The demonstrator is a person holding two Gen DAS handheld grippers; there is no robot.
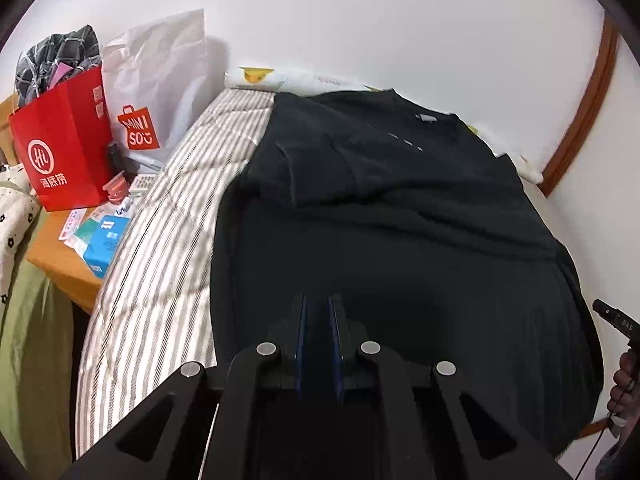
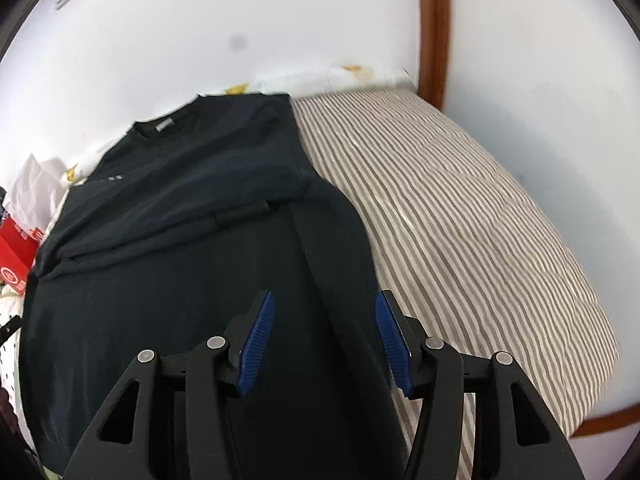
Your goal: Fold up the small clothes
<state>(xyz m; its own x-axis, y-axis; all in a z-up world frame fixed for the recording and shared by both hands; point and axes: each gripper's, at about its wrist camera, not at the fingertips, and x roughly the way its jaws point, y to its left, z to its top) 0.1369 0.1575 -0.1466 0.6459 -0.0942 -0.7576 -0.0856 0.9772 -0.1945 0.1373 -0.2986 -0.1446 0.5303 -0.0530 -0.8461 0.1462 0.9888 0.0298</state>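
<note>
One black shirt [image 2: 192, 216] spread toward bed [image 2: 460, 208] head edge; striped room free either side. Left gripper [image 1: 319, 312] closed, empty; right gripper [image 2: 324, 312] parted, holding nothing.

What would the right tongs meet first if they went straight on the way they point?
Most likely the black cotton T-shirt spread on the striped bed cover; the open right tongs hang above its lower part, nothing between them, though depth is unclear.

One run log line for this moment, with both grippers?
black shirt: on striped bed, sleeves folded in | left gripper: shut, empty | right gripper: open, empty
</note>
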